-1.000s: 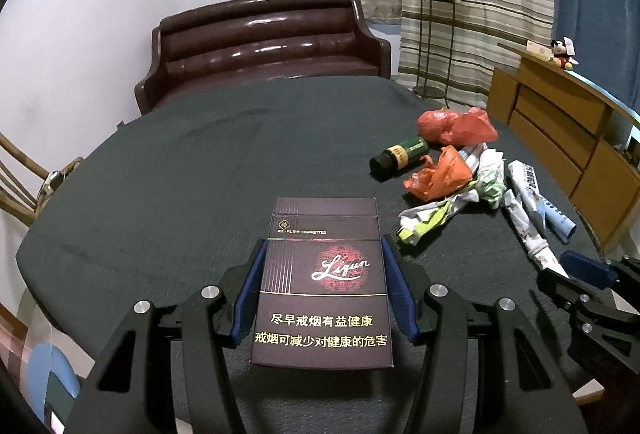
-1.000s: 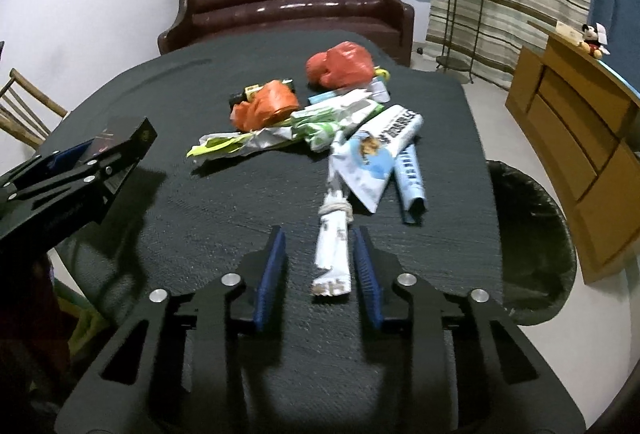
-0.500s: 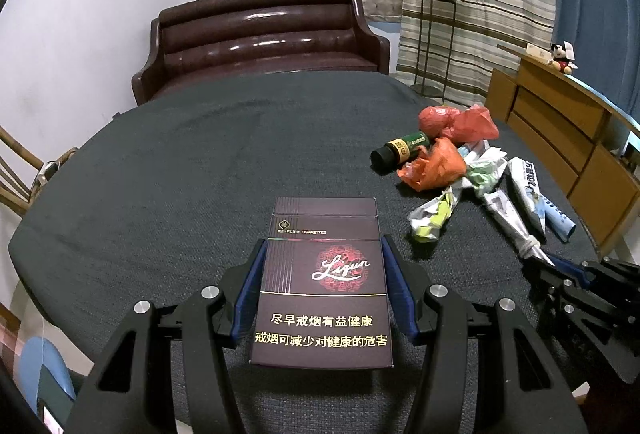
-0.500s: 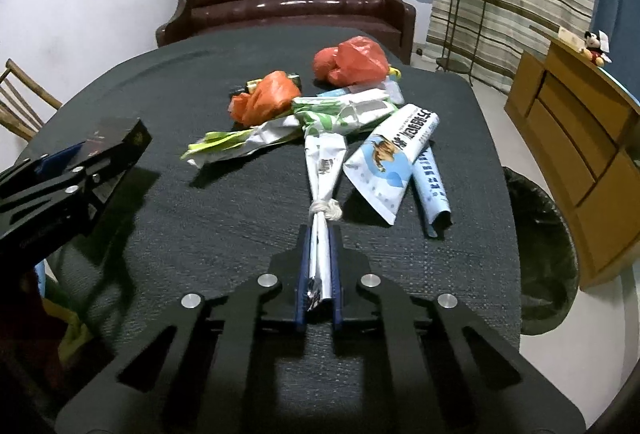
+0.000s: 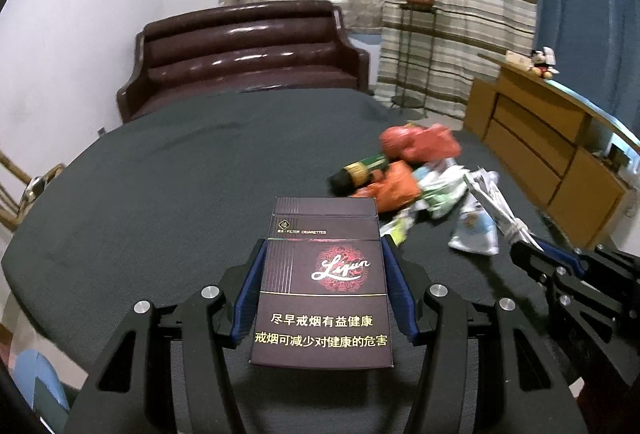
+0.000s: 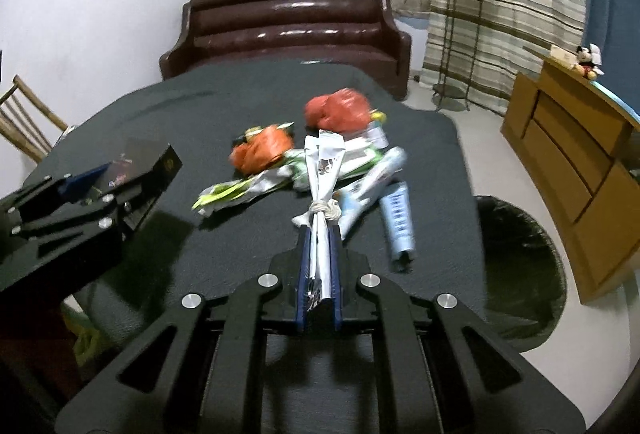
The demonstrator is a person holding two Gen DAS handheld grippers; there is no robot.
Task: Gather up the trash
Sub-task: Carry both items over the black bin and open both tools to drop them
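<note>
Left hand-held gripper (image 5: 322, 290) holds a dark cigarette pack (image 5: 322, 286) by its two long sides, pads flat on the card, well above the dark table (image 5: 168, 174). That grip looks secure; the thing to do well is to keep the pack level and carry it across without squeezing harder, since thin card crushes and may slip out.

Further right lies the remaining litter: a small dark bottle (image 5: 360, 172), an orange plastic bag (image 6: 262, 150), a red bag (image 6: 338, 110), crumpled wrappers (image 6: 244, 190) and a blue-and-white tube (image 6: 398, 222), all close together.

Right hand-held gripper (image 6: 319, 266) is clamped narrow on the tail of a knotted white wrapper (image 6: 322, 170), whose far end fans out over the pile. I judge the hold thin, near the wrapper's end, so lift it straight and slowly so that the fanned part clears the neighbours without dragging them. A black-lined trash bin (image 6: 520, 266) stands on the floor just beside the table's right edge, the likely drop point; release only once over its mouth.
</note>
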